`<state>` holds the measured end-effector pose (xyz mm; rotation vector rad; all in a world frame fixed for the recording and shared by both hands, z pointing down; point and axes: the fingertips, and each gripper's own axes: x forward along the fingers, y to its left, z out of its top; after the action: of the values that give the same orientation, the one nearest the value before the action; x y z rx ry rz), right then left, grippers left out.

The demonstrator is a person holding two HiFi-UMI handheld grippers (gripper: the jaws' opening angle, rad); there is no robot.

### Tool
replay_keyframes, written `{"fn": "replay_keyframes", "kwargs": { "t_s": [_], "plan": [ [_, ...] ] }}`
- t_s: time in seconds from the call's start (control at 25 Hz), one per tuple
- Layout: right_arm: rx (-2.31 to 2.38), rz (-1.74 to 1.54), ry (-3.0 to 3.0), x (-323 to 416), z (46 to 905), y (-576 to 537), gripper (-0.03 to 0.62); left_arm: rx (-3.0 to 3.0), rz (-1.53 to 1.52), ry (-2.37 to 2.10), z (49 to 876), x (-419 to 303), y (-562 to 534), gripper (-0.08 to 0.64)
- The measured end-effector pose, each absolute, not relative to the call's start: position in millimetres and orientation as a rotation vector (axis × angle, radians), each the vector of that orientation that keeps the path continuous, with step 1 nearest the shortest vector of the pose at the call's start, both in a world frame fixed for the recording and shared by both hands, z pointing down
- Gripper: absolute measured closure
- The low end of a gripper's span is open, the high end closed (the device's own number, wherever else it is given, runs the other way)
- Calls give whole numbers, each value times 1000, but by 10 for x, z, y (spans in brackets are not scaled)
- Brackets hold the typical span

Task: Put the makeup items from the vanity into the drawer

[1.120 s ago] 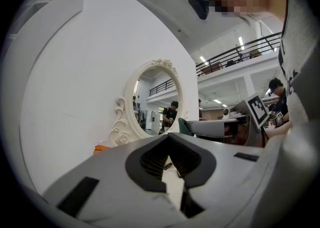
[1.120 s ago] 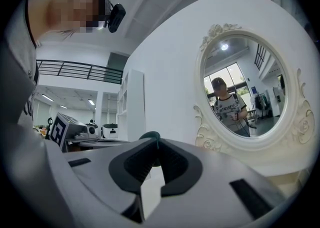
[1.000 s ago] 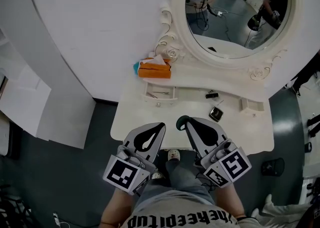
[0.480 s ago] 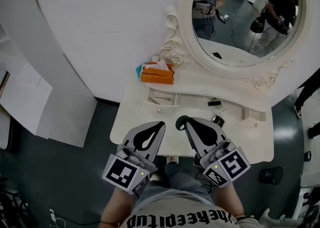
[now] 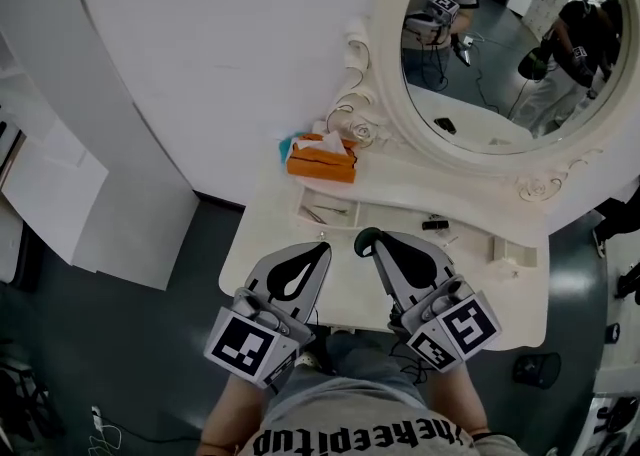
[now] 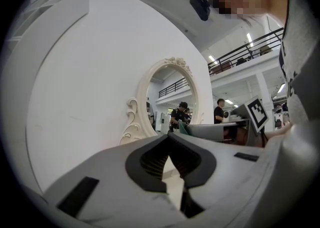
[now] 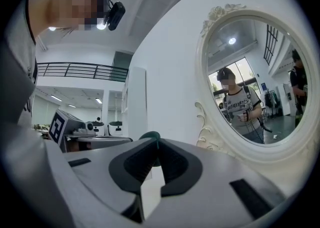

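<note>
Both the left gripper (image 5: 321,248) and right gripper (image 5: 369,241) have fingers closed together, holding nothing.

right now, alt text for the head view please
The left gripper and right gripper, tongs shut, hover over the front of a white vanity. Behind them are an open drawer, an orange tissue box and an oval mirror.

Orange tissue box (image 5: 322,162) stands upright at the foot of the oval mirror (image 5: 500,74), a teal item (image 5: 285,147) just behind it. Mirror frame is ornate and white. Curved white wall (image 5: 230,64) behind. Dark grey floor (image 5: 150,344) below. White panel (image 5: 60,194) at left. Reflected person (image 5: 575,44) visible in the glass.
</note>
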<state>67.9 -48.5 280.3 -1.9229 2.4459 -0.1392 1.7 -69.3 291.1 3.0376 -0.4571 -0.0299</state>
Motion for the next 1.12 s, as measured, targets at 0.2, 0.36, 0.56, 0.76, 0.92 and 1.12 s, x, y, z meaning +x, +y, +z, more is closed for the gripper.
{"fn": "replay_keyframes", "kwargs": {
  "t_s": [0.2,0.36,0.56,0.76,0.92,1.12],
  "plan": [
    [-1896,-153,2476,755,2833,-661,552,3019,-5,-499,2928,51,-819,538],
    [-1868,-164,2502,805,2872,-783,552,3000,9,-539,2948,72,-899,538],
    [-1834,-182,2531,878,2918,-937,552,2992,0,-592,2953,109,-997,538],
    [-1801,-194,2566,925,2963,-1094,552,3000,-29,-661,2947,102,-1127,538],
    [-1764,-210,2600,947,3014,-1215,552,2950,31,-704,2989,102,-1172,538],
    [-1716,-230,2646,958,3100,-1367,552,2939,29,-792,2987,56,-1260,538]
  ]
}}
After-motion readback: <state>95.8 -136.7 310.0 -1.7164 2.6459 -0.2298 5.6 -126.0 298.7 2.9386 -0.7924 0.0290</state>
